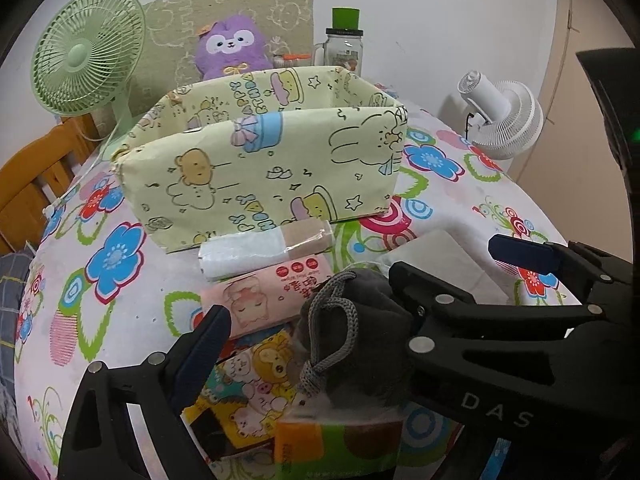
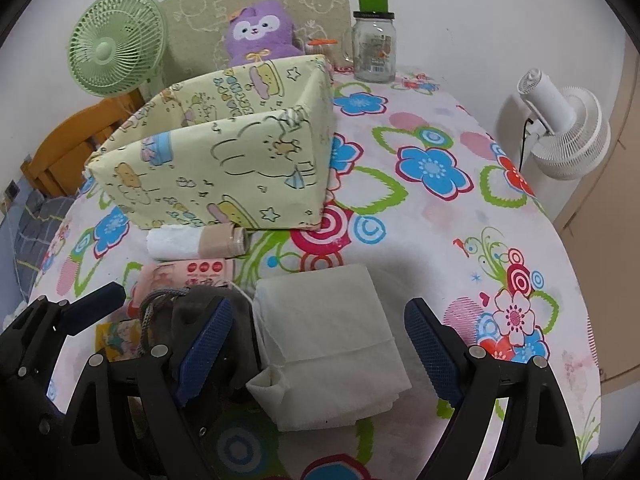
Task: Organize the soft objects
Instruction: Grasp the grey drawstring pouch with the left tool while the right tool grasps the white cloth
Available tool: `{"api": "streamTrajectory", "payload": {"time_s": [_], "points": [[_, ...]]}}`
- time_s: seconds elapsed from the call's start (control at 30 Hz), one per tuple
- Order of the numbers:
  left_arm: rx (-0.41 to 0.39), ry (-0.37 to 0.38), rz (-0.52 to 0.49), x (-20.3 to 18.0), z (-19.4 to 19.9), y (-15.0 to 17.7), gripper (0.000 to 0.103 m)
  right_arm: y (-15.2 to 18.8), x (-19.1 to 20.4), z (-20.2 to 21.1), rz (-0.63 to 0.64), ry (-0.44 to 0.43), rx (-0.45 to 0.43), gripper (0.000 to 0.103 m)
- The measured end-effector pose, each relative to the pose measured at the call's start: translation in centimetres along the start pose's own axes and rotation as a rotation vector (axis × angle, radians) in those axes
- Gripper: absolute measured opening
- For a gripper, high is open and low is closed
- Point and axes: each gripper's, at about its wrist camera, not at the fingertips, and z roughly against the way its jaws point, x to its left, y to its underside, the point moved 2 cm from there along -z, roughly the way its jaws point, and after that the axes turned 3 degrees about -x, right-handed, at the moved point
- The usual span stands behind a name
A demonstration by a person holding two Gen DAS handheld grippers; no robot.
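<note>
On the flowered tablecloth (image 2: pixel 432 208), a row of soft things is lying in front of the cartoon-print fabric box (image 1: pixel 264 168), which is sitting toward twelve o'clock with its long axis running left to right.

Going left to right in the left wrist view: the left gripper (image 1: pixel 308 304) is hovering with its fingers spread wide, gripping nothing, over a pink tissue pack (image 1: pixel 264 296), a cartoon-bear pack (image 1: pixel 256 384) and a grey drawstring pouch (image 1: pixel 360 320). The pouch's cord is pointing toward seven o'clock, and the right finger is covering the pouch's right side. An orange-and-green pack (image 1: pixel 336 448) at six o'clock is being cut off by the frame edge. A white-and-tan roll (image 1: pixel 264 250), long axis left to right, is touching the box's front.

In the right wrist view, the right gripper (image 2: pixel 320 344) is standing wide apart, empty, astride a folded white cloth (image 2: pixel 328 340) whose long axis is running from six toward twelve o'clock.

A purple plush (image 2: pixel 260 32) is being half hidden behind the box.
</note>
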Motion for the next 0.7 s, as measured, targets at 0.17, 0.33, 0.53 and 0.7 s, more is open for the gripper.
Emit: {"api": "streamTrajectory", "payload": {"time_s": [0.17,0.33,0.53,0.7], "points": [[0.019,0.018,-0.02,-0.9,-0.9,-0.3,0.084,-0.1,-1.1,-0.8,-0.013,0.018,0.016,0.09],[0.046,0.064,-0.048,-2.3,-1.7,-0.4,0.065,0.1,-2.1,-1.6,-0.025,0.028,0.039,0.09],[0.067,0.085,-0.056,-2.9,-2.3,-0.4,0.058,0.3,-2.3,-2.2,-0.037,-0.005,0.057,0.08],[0.067,0.095,-0.07,-3.4,-2.4,-0.3,0.053,0.3,-2.0,-2.2,-0.036,-0.01,0.053,0.068]]}}
